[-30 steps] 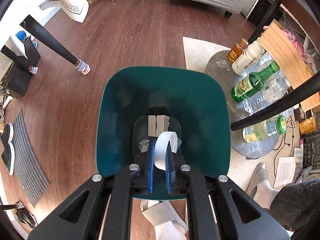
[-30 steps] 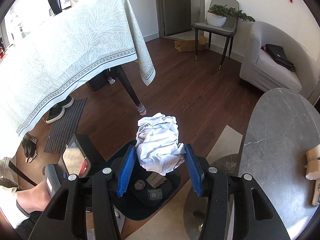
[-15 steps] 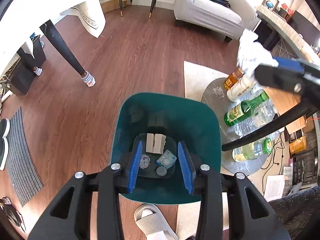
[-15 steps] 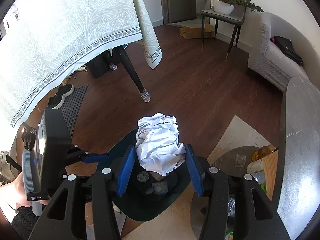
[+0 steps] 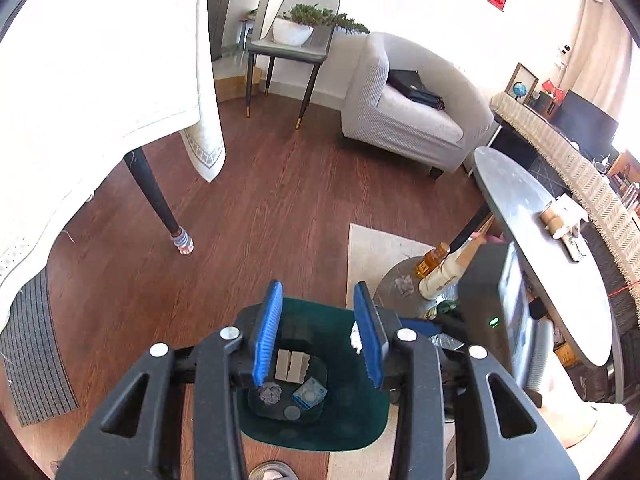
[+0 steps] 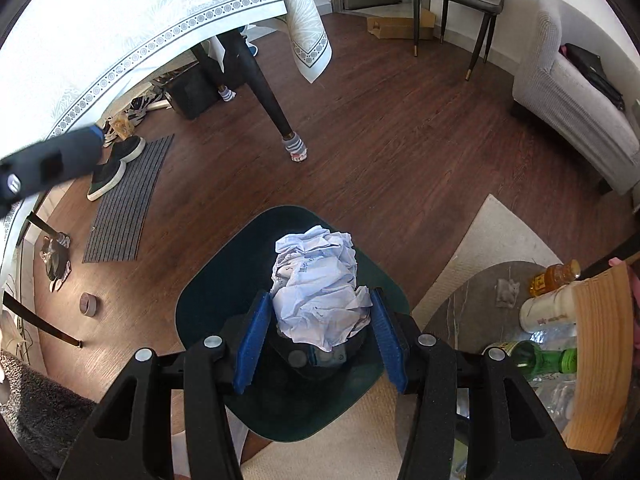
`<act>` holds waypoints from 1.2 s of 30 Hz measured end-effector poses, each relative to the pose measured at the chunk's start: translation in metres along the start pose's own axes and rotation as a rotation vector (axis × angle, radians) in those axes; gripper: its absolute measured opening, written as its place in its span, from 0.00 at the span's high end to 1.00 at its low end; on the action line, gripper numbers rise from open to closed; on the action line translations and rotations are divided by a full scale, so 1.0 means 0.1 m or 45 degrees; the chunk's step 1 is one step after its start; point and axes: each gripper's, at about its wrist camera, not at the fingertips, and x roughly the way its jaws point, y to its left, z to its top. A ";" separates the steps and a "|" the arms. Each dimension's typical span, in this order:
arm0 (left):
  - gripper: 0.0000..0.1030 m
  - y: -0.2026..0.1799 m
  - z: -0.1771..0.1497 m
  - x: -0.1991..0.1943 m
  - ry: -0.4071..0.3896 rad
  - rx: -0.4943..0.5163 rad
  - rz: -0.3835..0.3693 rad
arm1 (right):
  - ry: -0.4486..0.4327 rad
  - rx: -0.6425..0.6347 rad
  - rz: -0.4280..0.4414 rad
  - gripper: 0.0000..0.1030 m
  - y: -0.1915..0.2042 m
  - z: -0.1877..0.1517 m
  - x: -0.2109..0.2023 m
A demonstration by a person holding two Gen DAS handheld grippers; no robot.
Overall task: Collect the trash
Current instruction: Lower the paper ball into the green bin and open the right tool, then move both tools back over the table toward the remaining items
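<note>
The crumpled paper [image 6: 320, 284] between the right gripper's fingers [image 6: 252, 344] is covering most of the bin's floor beneath it. A black arm-like shape [image 6: 48, 168], far left of those fingers, is blurring and running off the edge. Printing on the paper is too small to read.

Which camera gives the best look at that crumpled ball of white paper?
The right wrist view: the crumpled paper fills the middle of the frame, pinched in the right claw above the green bin. The left wrist view shows only a white scrap of it beside its own claw's finger.
</note>
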 end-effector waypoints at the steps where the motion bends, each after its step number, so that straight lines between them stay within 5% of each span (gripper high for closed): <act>1: 0.69 -0.03 0.04 -0.05 -0.016 0.009 -0.005 | 0.016 -0.006 0.003 0.50 0.02 -0.02 0.05; 8: 0.85 -0.29 0.27 -0.27 -0.075 0.068 0.009 | 0.128 -0.044 0.017 0.49 0.12 -0.19 0.39; 19: 0.85 -0.59 0.49 -0.52 -0.165 0.100 0.001 | 0.235 -0.134 0.000 0.35 0.24 -0.44 0.66; 27: 0.85 -0.76 0.64 -0.64 -0.210 0.061 -0.073 | 0.078 -0.144 0.033 0.34 0.21 -0.38 0.08; 36: 0.85 -1.13 0.79 -0.64 -0.257 0.132 -0.067 | -0.252 -0.113 -0.003 0.37 0.01 -0.27 -1.09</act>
